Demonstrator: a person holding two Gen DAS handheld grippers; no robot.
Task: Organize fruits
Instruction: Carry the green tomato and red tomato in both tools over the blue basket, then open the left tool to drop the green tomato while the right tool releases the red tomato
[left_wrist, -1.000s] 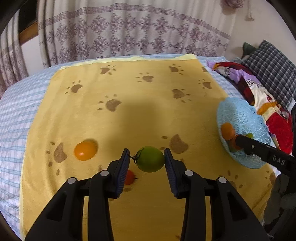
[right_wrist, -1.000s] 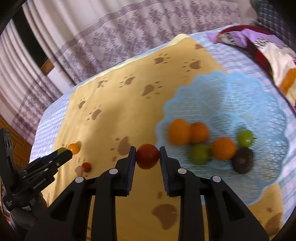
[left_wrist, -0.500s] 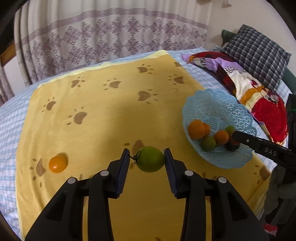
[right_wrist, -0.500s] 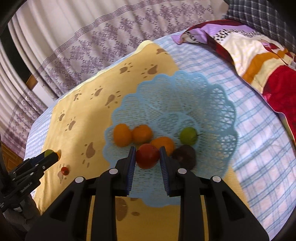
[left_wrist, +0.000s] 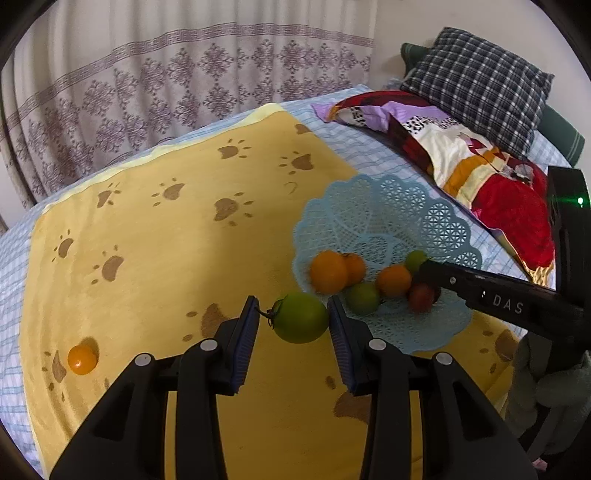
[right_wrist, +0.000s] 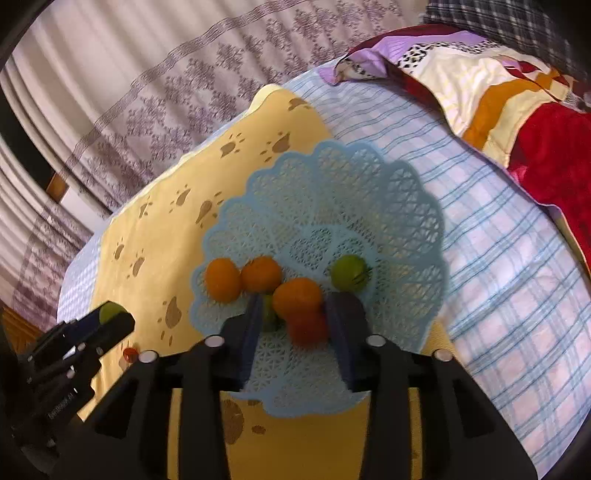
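My left gripper (left_wrist: 291, 321) is shut on a green tomato (left_wrist: 301, 322) and holds it above the yellow paw-print blanket (left_wrist: 166, 240), just left of the blue lattice basket (left_wrist: 436, 218). My right gripper (right_wrist: 291, 325) stands open low over the basket (right_wrist: 406, 206); a red tomato (right_wrist: 308, 328) lies between its fingers among several orange and green fruits. A small orange fruit (left_wrist: 82, 359) lies on the blanket at the left. A tiny red fruit (right_wrist: 129, 353) lies near it.
A patchwork quilt (left_wrist: 480, 162) and a checked pillow (left_wrist: 476, 81) lie right of the basket. A patterned curtain (left_wrist: 166, 85) hangs behind the bed. The blue checked sheet (right_wrist: 517, 295) surrounds the blanket.
My right gripper has gone down into the basket and opened, letting the red tomato go. My left gripper has carried the green tomato right, toward the basket.
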